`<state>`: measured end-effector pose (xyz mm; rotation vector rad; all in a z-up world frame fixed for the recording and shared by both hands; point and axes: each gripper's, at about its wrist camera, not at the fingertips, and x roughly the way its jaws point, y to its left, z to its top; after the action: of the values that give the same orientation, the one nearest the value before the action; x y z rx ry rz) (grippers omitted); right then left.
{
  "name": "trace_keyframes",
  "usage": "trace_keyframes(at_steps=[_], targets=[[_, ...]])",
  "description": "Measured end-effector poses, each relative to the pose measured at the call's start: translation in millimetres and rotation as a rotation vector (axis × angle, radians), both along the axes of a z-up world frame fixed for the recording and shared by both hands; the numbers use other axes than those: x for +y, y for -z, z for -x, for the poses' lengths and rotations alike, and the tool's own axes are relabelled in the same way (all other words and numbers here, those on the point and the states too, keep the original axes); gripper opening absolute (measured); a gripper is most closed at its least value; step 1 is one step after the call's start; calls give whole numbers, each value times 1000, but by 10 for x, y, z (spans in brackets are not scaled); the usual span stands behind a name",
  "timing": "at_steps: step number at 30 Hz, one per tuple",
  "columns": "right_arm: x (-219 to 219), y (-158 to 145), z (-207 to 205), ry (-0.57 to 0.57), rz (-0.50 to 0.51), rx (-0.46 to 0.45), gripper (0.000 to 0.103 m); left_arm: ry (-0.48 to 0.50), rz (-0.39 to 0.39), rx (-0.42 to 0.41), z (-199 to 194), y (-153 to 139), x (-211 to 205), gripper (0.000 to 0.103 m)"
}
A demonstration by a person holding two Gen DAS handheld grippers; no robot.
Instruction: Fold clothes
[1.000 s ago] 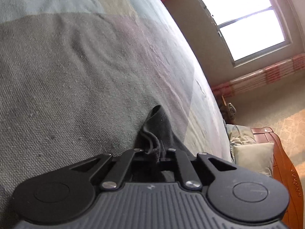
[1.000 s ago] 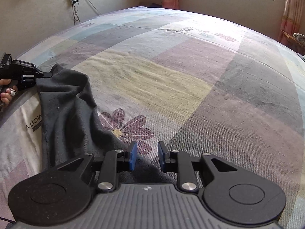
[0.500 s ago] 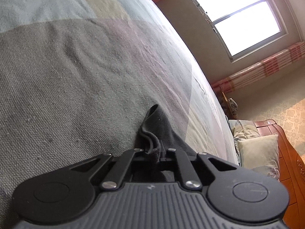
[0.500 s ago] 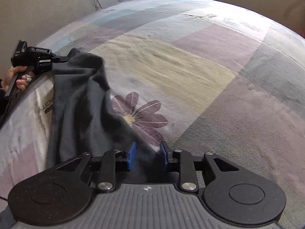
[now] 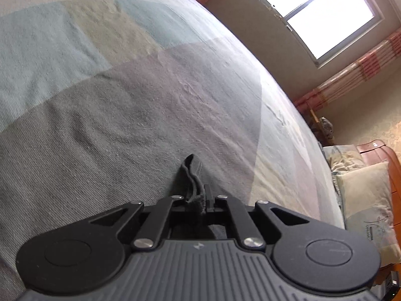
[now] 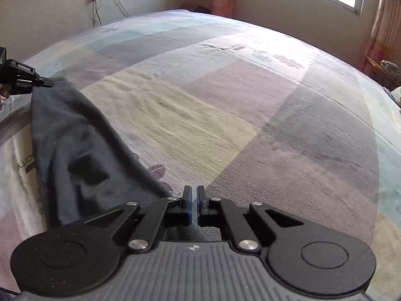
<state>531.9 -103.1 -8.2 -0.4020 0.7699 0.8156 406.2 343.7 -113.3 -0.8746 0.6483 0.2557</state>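
While clamped tight on a bunched hem of the dark grey knit garment (image 6: 75, 150), left gripper (image 5: 198, 202) held low over the patchwork woven bedspread (image 5: 125, 125), hem tip poking up past the closed fingers. Seen from the right wrist view at far left, pinching the garment's far corner, cloth pulled fairly taut from there. Right gripper (image 6: 194, 208) with blue pads (image 6: 188, 207) drawn almost together, only a sliver of gap; cannot tell whether fabric is caught between them, since the dark cloth runs up to the left finger and under the gripper body. Garment lying as a long band on the bedspread's near-left part, long axis running from the left gripper's corner diagonally down to the right gripper, loose folds sagging along the left side over a pale printed patch. Key relation: garment entirely left of and behind the right gripper's fingers, open bedspread ahead and to the right. Each end next to one gripper, so neither nearer overall; near end belonging to the right, far end to the left. Judged an early fold step, stretching the piece out between both ends before laying it flat. Next likely needing both ends moved together across the long axis. Risk: near end slipping if not truly pinched. Bright window (image 5: 323, 15), striped curtain (image 5: 363, 70) and cream pillow (image 5: 368, 200) off to the side.
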Motion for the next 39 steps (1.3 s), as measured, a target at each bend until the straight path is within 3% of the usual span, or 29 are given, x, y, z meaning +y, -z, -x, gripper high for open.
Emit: trace_keyframes(at_steps=[5, 8, 12, 18, 20, 23, 27, 31, 34, 36, 37, 38, 39], targets=[[79, -199, 358, -109, -70, 32, 12, 0, 30, 3, -34, 102, 56, 5], [255, -215, 764, -264, -2, 52, 23, 9, 26, 0, -63, 75, 64, 5], [417, -75, 1234, -392, 124, 29, 23, 24, 18, 13, -94, 68, 80, 5], [397, 163, 1324, -363, 196, 79, 23, 20, 49, 12, -88, 115, 132, 5], [390, 159, 1336, -377, 178, 108, 3, 22, 42, 10, -97, 88, 139, 5], [417, 87, 1377, -411, 121, 154, 3, 24, 28, -27, -60, -25, 193, 5], [484, 181, 1420, -414, 123, 212, 3, 20, -54, 19, -81, -109, 245, 5], [492, 122, 1470, -402, 98, 206, 17, 2, -142, 95, -80, -167, 296, 9], [407, -108, 1474, -366, 19, 173, 18, -12, -255, 133, 9, -328, 358, 10], [336, -248, 1460, -304, -3, 140, 19, 69, -291, 111, -6, -443, 173, 10], [296, -302, 1446, -262, -9, 128, 26, 111, -309, 100, -15, -501, 77, 12], [250, -340, 1425, -210, -15, 124, 40, 153, -326, 88, -24, -558, -19, 18], [197, -367, 1405, -162, -25, 122, 45, 195, -344, 77, -32, -616, -115, 20]])
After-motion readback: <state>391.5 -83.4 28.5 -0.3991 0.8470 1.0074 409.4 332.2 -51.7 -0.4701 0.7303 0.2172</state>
